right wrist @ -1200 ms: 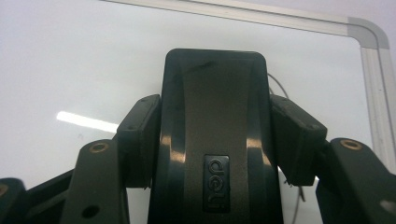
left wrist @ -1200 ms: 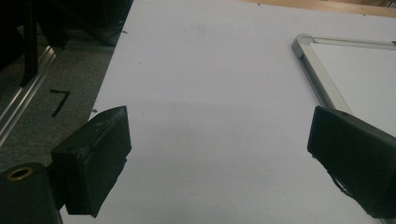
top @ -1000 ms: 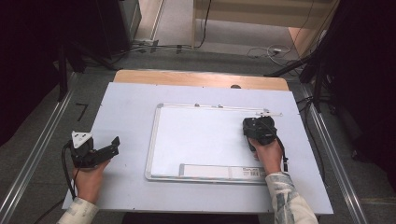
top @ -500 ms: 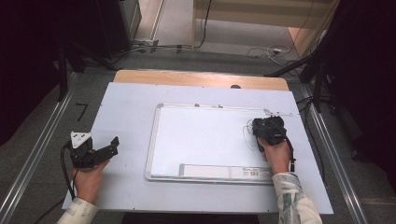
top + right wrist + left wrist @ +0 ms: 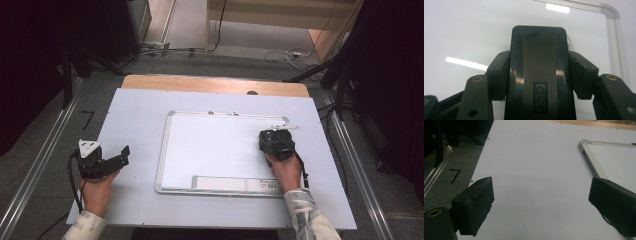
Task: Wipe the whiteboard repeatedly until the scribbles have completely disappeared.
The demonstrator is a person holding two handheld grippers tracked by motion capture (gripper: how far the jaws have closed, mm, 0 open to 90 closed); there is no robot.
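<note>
A whiteboard [image 5: 165,150] with a silver frame lies flat in the middle of the pale table top [image 5: 135,110]. My right gripper [image 5: 272,139] stands over the board's right part, near its top right corner, pointing down at it. In the right gripper view its jaws are shut on a black board eraser [image 5: 539,62] marked "deli", one pad [image 5: 497,75] on each side, and the eraser sits against the white board surface [image 5: 474,25]. My left gripper [image 5: 119,157] rests on the table left of the board, open, nothing between its jaws [image 5: 541,205]. The board's frame corner [image 5: 587,157] lies to its right.
A wooden strip [image 5: 200,84] runs along the table's far edge. Metal rails [image 5: 45,155] flank the table on both sides over grey floor. Cables and dark stands sit at the back. A printed label strip [image 5: 235,184] lies along the board's near edge.
My right gripper, eraser in its jaws, slid right across the board and has come back left. The left gripper has stayed where it was.
</note>
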